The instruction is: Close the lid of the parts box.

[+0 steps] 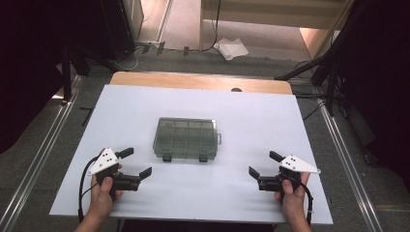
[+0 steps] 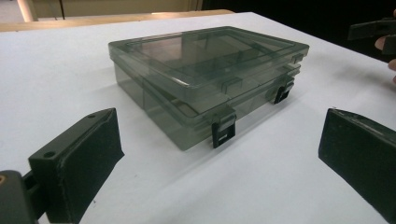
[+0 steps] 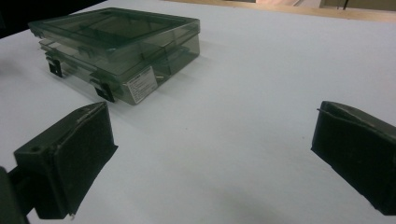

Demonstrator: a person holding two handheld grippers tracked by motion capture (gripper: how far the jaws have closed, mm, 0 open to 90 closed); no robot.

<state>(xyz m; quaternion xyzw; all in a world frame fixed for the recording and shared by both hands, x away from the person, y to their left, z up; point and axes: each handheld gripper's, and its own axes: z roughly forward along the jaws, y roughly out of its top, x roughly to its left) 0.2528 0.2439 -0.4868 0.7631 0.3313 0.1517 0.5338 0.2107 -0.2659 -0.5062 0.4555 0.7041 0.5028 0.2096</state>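
Observation:
A smoky transparent plastic compartment box (image 1: 186,138) lies shut in the middle of the white table top (image 1: 145,104), with two black latches on its near side. My left gripper (image 1: 135,162) rests low at the front left, open, pointing right toward the box, nothing between its jaws. In the left gripper view the box (image 2: 205,74) lies ahead of the wide-apart jaws. My right gripper (image 1: 265,164) sits at the front right, open and empty, pointing left. The right gripper view has the box (image 3: 116,51) at upper left with a white label on its side.
A wooden strip (image 1: 203,80) runs along the table's far edge. Metal rails (image 1: 43,154) flank the table on the floor, and cables and paper (image 1: 231,48) lie beyond it. White surface lies open between the box and both grippers.

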